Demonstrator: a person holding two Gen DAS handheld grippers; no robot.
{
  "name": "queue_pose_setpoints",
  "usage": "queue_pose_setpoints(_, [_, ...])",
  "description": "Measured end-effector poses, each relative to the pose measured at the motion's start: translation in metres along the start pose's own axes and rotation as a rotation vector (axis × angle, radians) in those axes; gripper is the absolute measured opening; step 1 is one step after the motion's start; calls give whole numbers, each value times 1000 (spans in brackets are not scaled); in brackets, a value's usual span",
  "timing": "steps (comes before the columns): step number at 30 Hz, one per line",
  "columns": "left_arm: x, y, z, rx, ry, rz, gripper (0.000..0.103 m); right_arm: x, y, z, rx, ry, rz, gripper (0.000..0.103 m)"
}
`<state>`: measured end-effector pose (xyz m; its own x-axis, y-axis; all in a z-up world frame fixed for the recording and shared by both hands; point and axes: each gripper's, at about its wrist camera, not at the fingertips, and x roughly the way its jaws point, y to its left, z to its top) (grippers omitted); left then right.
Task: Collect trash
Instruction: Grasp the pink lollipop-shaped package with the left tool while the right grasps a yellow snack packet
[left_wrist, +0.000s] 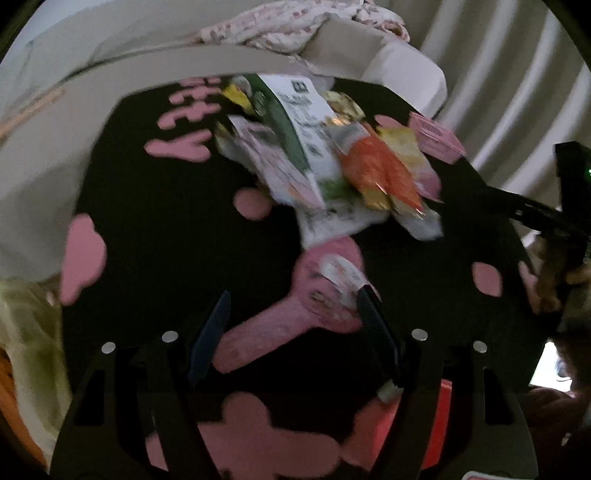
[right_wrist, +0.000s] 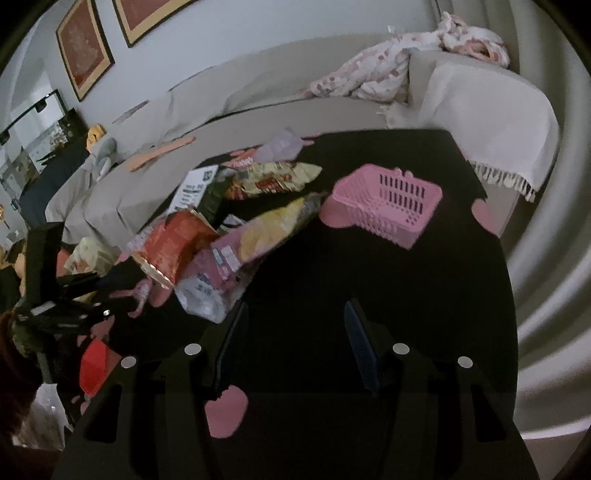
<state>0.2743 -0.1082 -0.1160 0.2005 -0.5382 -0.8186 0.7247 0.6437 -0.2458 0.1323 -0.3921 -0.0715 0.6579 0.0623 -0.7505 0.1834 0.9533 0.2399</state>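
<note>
A heap of snack wrappers (left_wrist: 325, 162) lies on a black table with pink shapes (left_wrist: 177, 229). It holds an orange bag (left_wrist: 376, 170) and a white-and-green packet (left_wrist: 295, 122). My left gripper (left_wrist: 291, 306) is open, and a small white wrapper (left_wrist: 340, 280) lies by its right fingertip (left_wrist: 365, 299). A pink basket (right_wrist: 388, 203) stands empty at the far right of the table. My right gripper (right_wrist: 295, 310) is open and empty over bare table, near a pink-and-yellow chip bag (right_wrist: 255, 236) and a red bag (right_wrist: 177, 236).
A beige sofa (right_wrist: 280, 92) with a floral cloth (right_wrist: 388, 70) runs behind the table. A fringed throw (right_wrist: 491, 122) hangs at the right. A red object (right_wrist: 96, 369) sits off the table's left edge. The left gripper shows in the right wrist view (right_wrist: 74, 295).
</note>
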Motion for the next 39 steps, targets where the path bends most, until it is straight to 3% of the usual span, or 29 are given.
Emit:
queue_pose_setpoints(6, [2,-25,-8,40,29,37,58,15,-7,-5,43,74,39,52])
queue_pose_setpoints(9, [8,-31,-2,56,35,103,48,17,-3,-8,18,87,25,53])
queue_pose_setpoints(11, [11,-32,3,60,35,132,47,18,1,-9,-9,95,10,53])
queue_pose_setpoints(16, [-2,-27,6,-10,-23,118,46,23,12,-11,-94,128,26,73])
queue_pose_setpoints(20, [-23,-21,4,-91,-93,129,46,26,22,-12,-155,147,-12,76])
queue_pose_setpoints(23, [-41,-14,-1,-176,-150,171,46,27,25,-8,-150,163,14,76])
queue_pose_setpoints(26, [-55,-5,-8,-268,-198,176,46,23,19,5,-33,87,56,76])
queue_pose_setpoints(30, [-70,0,-18,-348,-244,177,46,31,19,32,32,25,13,75])
queue_pose_setpoints(34, [-83,3,-25,-378,-271,193,46,56,22,51,46,36,-18,62])
queue_pose_setpoints(39, [-96,8,-32,-409,-292,204,46,94,26,63,51,90,-45,53])
